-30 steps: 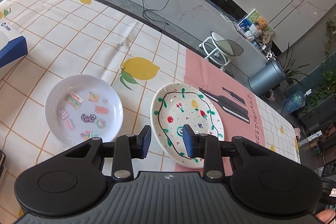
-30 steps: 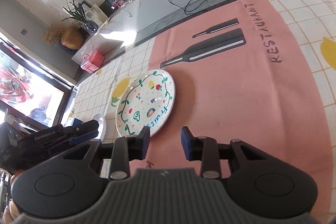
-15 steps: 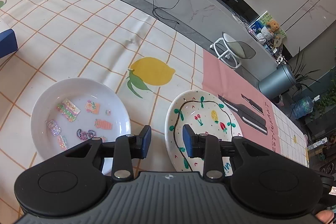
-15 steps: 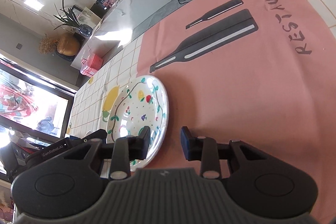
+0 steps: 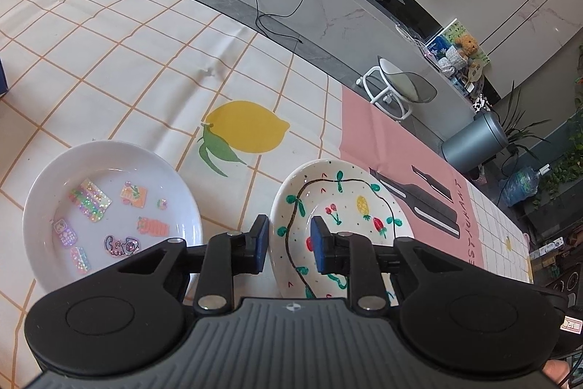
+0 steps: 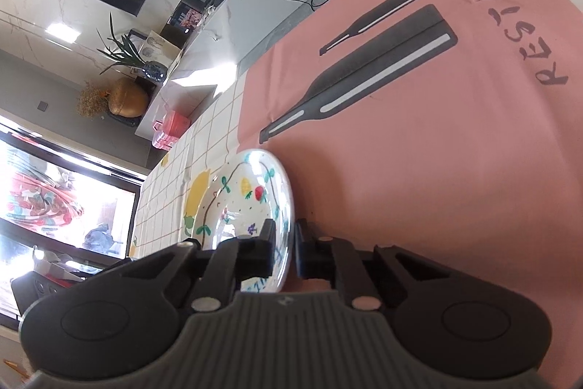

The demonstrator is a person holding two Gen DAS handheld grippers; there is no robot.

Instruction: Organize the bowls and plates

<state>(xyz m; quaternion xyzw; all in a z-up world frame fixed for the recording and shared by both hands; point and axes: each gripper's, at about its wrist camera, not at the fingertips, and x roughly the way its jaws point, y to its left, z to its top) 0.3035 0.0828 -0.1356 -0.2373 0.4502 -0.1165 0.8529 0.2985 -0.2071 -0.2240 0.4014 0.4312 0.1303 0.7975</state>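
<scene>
The painted plate (image 5: 342, 203), decorated with fruit and a dark looping line, is found on the tablecloth (image 5: 109, 61) where the checked lemon pattern meets the pink "RESTAURANT" panel (image 6: 455, 152). The right gripper (image 6: 286, 243) is seen with its jaws just closed onto the plate's near right rim, one pad inside the dish and one outside, the rim clamped between them. The left gripper (image 5: 289, 243) is placed across the plate's left rim, its jaws having narrowed; a small gap is left, and whether the blue pads (image 5: 319, 245) press the rim cannot be told. A white bowl (image 5: 109, 206) bearing stickers is noted just left of the painted plate, apart from it and untouched.
</scene>
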